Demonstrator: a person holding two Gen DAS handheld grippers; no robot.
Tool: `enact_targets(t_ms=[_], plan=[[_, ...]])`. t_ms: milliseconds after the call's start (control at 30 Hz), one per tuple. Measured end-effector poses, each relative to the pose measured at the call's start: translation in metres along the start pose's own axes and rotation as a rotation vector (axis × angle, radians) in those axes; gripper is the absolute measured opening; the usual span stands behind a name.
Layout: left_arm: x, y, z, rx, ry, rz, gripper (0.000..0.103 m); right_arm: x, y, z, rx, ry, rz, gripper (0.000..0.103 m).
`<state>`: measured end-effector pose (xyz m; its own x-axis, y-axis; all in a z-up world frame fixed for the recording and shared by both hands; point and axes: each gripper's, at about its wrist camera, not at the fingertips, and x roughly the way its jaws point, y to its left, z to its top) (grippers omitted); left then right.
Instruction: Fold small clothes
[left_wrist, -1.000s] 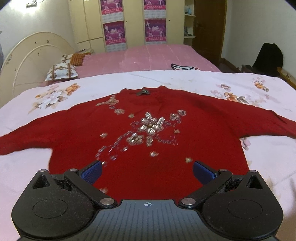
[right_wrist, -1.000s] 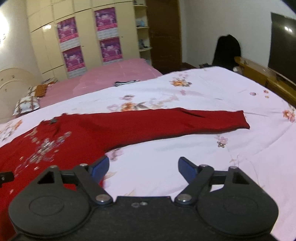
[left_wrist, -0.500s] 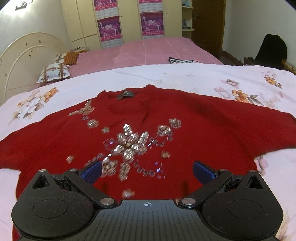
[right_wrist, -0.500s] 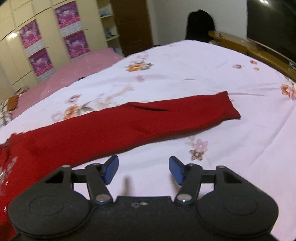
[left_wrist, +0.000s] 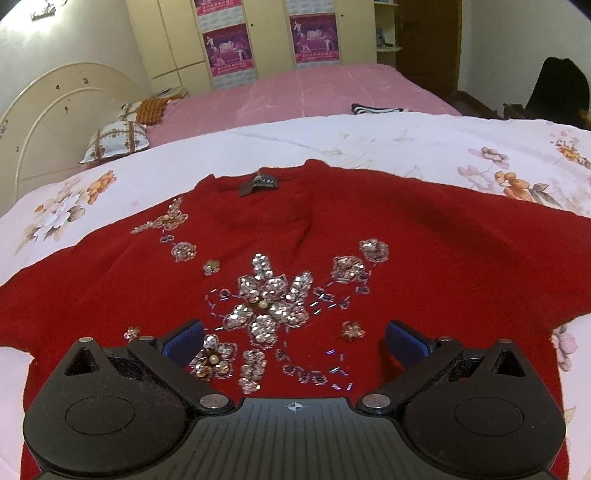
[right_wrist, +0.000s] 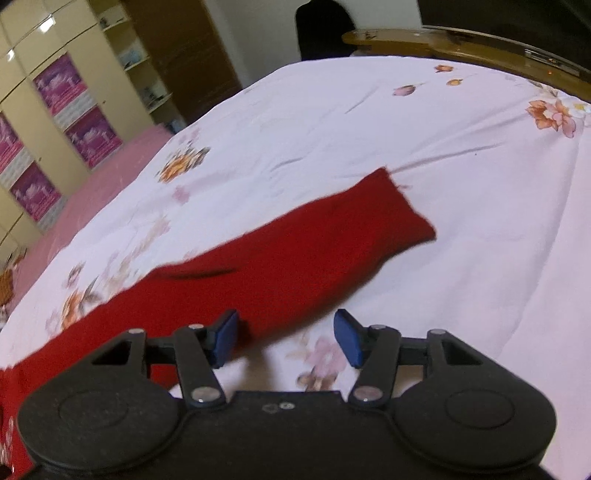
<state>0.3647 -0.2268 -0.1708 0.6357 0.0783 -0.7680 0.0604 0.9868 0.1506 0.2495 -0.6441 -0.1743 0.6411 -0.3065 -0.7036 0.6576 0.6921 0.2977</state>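
**Red sweater laid flat, both hand-held grippers over it**

The red sweater (left_wrist: 424, 258) lies spread face up on the flowered bedspread (left_wrist: 369, 140), directly ahead of and beneath the left hand-held gripper (left_wrist: 294, 341), whose jaws stand wide with nothing between them. Its sleeve (right_wrist: 295, 254) runs ahead of the right hand-held gripper (right_wrist: 284, 338), the cuff further off; these jaws are closing, with only the sleeve's near edge and bare bedspread between them, nothing gripped.

I'd judge the knit soft, limp and fairly light, likely to sag and stretch if lifted by one point. The sequin flowers (left_wrist: 267, 295) look snaggable, so plain fabric at the cuff, hem or shoulder seems the better hold.

A dark neck label (left_wrist: 256, 183) shows, too small to read. The wardrobe posters (left_wrist: 227, 48) carry print I can't make out.
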Motion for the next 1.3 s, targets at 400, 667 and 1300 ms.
enact_targets(t_ms=[400, 667, 1300], plan=[[-0.004, 0.029, -0.002, -0.056, 0.008, -0.014, 0.103, -0.014, 0.04, 0.006, -0.142, -0.168, 0.039, 0.008], [-0.021, 0.088, 0.0, -0.169, -0.017, -0.028, 0.103, -0.075, 0.181, -0.045, -0.437, -0.171, 0.406, 0.007], [0.028, 0.119, -0.007, -0.316, 0.114, -0.423, 0.103, -0.075, 0.257, -0.145, -0.641, 0.081, 0.517, 0.059]])
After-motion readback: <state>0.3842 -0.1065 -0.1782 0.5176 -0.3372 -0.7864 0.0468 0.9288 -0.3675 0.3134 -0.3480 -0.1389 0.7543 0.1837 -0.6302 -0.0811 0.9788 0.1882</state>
